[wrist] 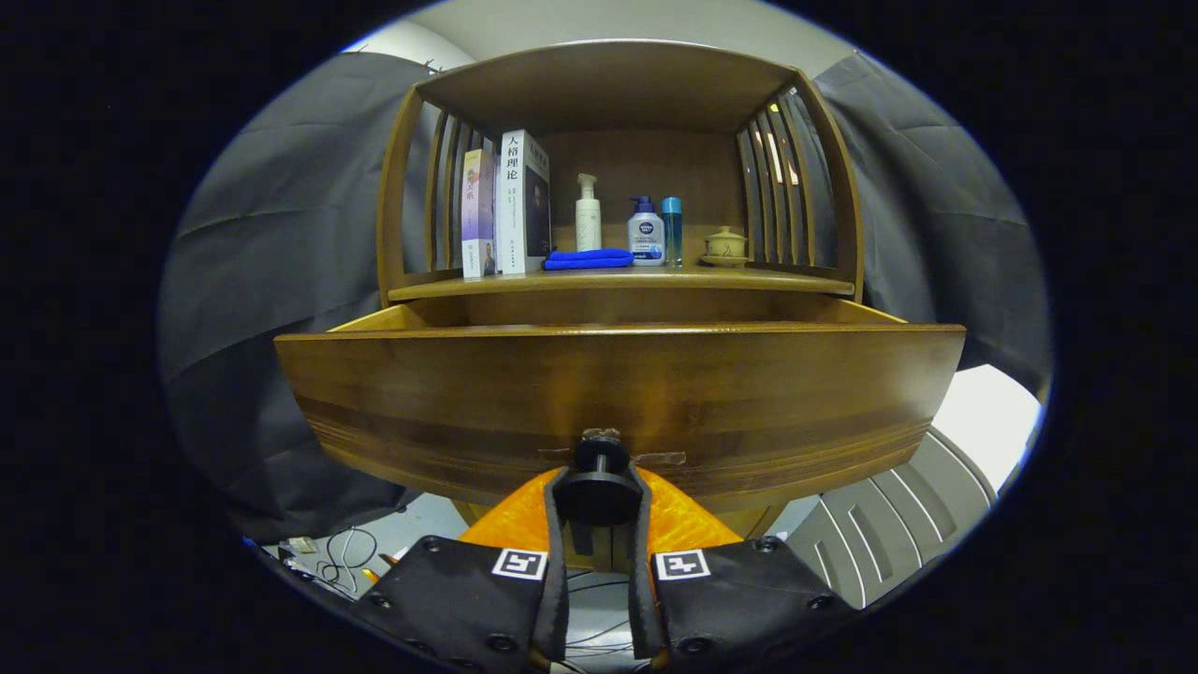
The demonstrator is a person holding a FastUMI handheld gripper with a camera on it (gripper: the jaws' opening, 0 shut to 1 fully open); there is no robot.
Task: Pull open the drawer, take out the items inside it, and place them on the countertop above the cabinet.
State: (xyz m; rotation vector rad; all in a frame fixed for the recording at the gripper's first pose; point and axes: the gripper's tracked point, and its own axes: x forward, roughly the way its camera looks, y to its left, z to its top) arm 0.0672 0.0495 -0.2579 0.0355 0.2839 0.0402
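Drawer (618,393): pulled out from cabinet, front panel facing the fingers. Knob (599,487): centre of the drawer front, clamped between both fingers (558,524). Tabletop (618,279) above drawer: books (505,206), blue cloth (588,258), three bottles (646,232), lidded cup (725,246).

The wooden bench (618,281) above the cabinet carries two upright books (505,206), a folded blue cloth (590,258), a white pump bottle (588,215), two more bottles (655,232) and a small lidded cup (726,246).
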